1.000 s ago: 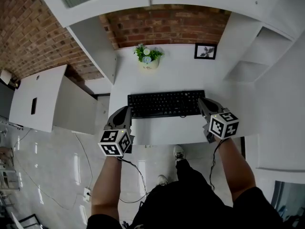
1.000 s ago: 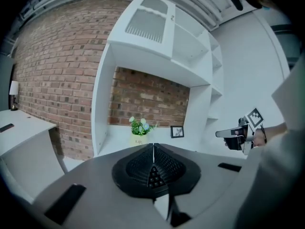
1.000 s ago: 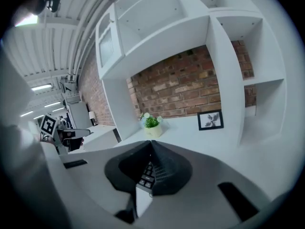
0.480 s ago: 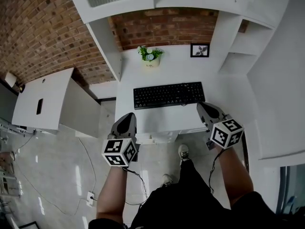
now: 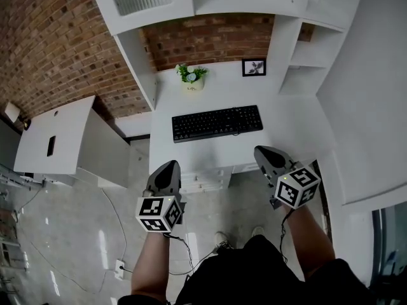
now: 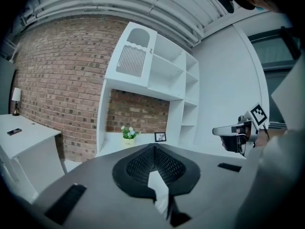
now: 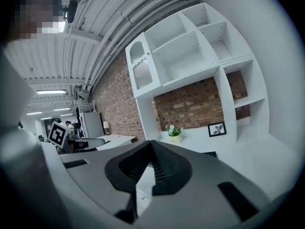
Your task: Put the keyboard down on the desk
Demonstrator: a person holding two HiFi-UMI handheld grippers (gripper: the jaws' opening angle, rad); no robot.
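A black keyboard (image 5: 217,123) lies flat on the white desk (image 5: 280,129), its long side parallel to the front edge. Neither gripper touches it. My left gripper (image 5: 166,168) hangs shut in front of the desk's left corner, over the floor, with nothing between its jaws. The right gripper (image 5: 262,152) is shut and empty too, just off the desk's front edge at the right. In the left gripper view the closed jaws (image 6: 153,149) point at the desk and the right gripper (image 6: 237,133) shows at the right. The right gripper view shows its shut jaws (image 7: 150,144) and a corner of the keyboard (image 7: 210,154).
A small potted plant (image 5: 191,77) and a framed picture (image 5: 254,67) stand at the back of the desk against the brick wall. White shelving (image 5: 305,49) rises at the right. A second white table (image 5: 54,142) with a dark phone stands at the left. Drawers (image 5: 203,181) sit under the desk.
Both grippers have drawn back from the keyboard's ends toward me and now hang off the desk's front edge. The keyboard stays flat on the desk.
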